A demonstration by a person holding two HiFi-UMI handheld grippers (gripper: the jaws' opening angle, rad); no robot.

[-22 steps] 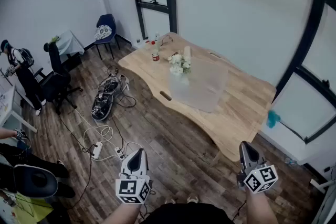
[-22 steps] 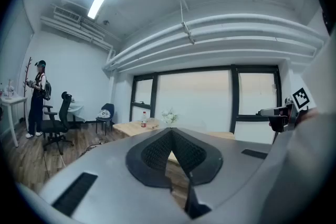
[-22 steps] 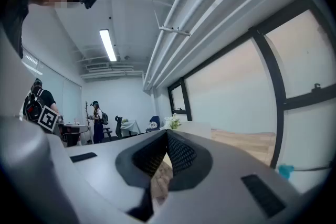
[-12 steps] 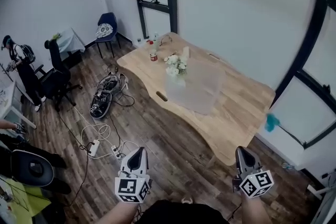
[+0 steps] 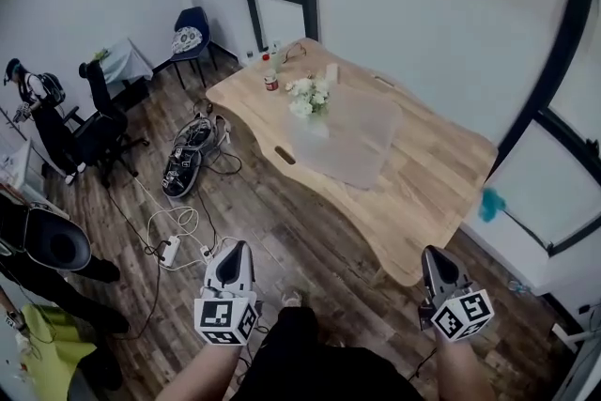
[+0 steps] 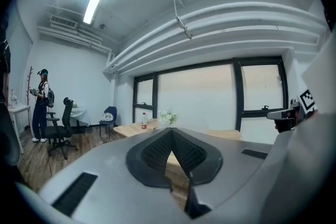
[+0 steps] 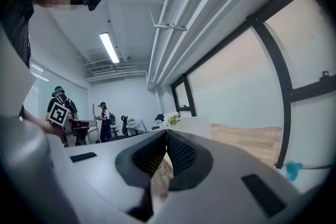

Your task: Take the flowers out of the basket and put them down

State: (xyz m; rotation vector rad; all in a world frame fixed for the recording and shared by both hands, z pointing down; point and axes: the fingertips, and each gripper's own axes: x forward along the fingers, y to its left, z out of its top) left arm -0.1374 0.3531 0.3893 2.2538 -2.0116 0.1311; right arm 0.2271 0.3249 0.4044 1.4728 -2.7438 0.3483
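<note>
Nothing gripped on either side. At 7 o'clock of the head view, find the left gripper (image 5: 236, 249), pinched shut tip to tip with no thing between. At 5 o'clock, find the right gripper (image 5: 433, 254), likewise closed and empty. Held roughly level and aimed forward over the floor (image 5: 282, 221), well short of the table (image 5: 441, 174).

Out from the left gripper toward 1 o'clock, and out from the right gripper toward 11 o'clock, find the flowers (image 5: 308, 97). A white cluster, standing up from the far left corner of the pale basket (image 5: 352, 141) on the table. Borne out in both gripper views by a small white bunch just above the closed tips. Not yet lifted out; judged barely begun.

A little nearer to the left gripper, as far as the head view shows, and well apart from both. Cannot tell the lean of the stems from here. Probably upright, so likely a grasp from the side, low on the stems, after opening up.

Worth minding: the red-capped bottle (image 5: 270, 83), near the flowers at their 10 o'clock, and the table's near edge between tool and bunch. Also the cables (image 5: 188, 166) on the floor at 11 o'clock of the left gripper, off the direct line.
</note>
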